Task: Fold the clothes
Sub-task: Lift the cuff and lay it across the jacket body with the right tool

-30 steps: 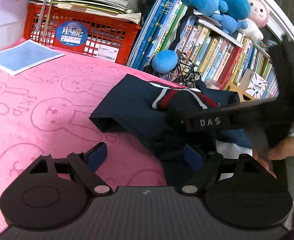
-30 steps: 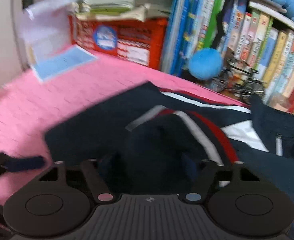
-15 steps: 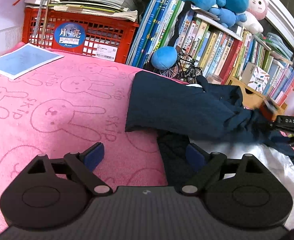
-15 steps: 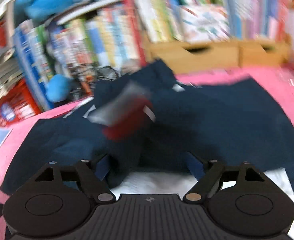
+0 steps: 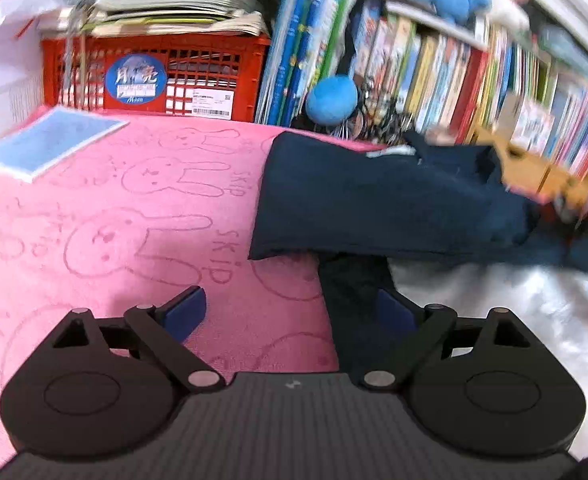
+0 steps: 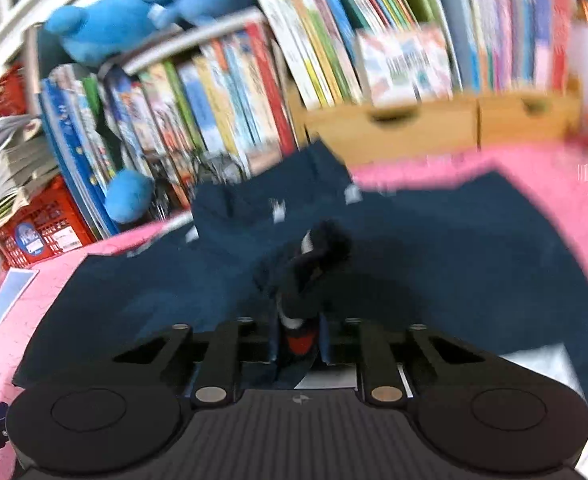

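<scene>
A navy jacket (image 5: 374, 200) lies on the pink rabbit-print blanket (image 5: 113, 220), one sleeve folded across its body, with white lining (image 5: 494, 304) showing at the lower right. My left gripper (image 5: 289, 312) hovers open at the jacket's near-left edge; its right finger (image 5: 392, 314) is over a dark strip of cloth. In the right wrist view the jacket (image 6: 454, 248) spreads wide. My right gripper (image 6: 298, 340) is shut on the sleeve's red, white and navy striped cuff (image 6: 300, 338), held just above the jacket's middle.
A red crate (image 5: 153, 76) topped with stacked papers stands at the back left, with a blue booklet (image 5: 49, 144) in front of it. Rows of books (image 6: 294, 80), blue plush toys (image 6: 105, 20), a blue ball (image 5: 332, 98) and wooden drawers (image 6: 434, 120) line the far edge.
The right gripper swung the sleeve from the left across the jacket to the right and left the left wrist view. Its jaws have closed tight on the cuff. The left gripper barely moved.
</scene>
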Demonstrator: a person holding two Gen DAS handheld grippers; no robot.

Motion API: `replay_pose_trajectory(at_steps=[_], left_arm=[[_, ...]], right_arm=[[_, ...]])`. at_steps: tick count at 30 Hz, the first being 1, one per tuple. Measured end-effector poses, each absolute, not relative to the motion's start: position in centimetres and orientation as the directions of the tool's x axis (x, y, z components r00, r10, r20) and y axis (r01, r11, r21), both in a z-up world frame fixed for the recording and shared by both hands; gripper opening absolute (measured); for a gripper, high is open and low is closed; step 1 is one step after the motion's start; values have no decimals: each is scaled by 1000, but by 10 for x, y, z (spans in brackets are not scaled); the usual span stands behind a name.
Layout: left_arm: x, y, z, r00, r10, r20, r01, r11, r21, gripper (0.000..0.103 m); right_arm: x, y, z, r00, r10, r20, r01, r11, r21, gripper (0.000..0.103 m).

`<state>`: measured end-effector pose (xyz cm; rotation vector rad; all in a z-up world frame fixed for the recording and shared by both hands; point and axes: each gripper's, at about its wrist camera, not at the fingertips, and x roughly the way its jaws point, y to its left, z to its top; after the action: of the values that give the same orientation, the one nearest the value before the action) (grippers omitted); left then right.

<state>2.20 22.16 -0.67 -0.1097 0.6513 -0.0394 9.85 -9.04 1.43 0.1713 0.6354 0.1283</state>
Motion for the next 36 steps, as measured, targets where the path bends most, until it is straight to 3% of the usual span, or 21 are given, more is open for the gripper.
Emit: replay_pose_trajectory(at_steps=[3, 10, 14, 25, 32, 36], left_arm=[[32, 206, -5, 798, -41, -601, 15, 999, -49, 93], [58, 198, 2, 801, -6, -599, -18, 999, -35, 93], [74, 201, 1, 786, 21, -617, -53, 998, -33, 93], [77, 206, -11, 772, 75, -631, -90, 996, 9, 96], [76, 201, -11, 769, 109, -630, -100, 994, 50, 99], [75, 203, -12, 766, 104, -634, -99, 994, 44, 100]], right_arm=[[107, -90, 41, 831, 171, -529, -89, 980, 177, 18], [115, -89, 93, 918, 111, -381, -120, 993, 1, 16], [121, -96, 101, 934, 94, -345, -116, 992, -43, 16], [150, -151, 42, 883, -21, -468, 27, 1000, 6, 16], [170, -196, -11, 800, 59, -597, 108, 965, 239, 17], [162, -217, -27, 773, 126, -622, 115, 936, 333, 23]])
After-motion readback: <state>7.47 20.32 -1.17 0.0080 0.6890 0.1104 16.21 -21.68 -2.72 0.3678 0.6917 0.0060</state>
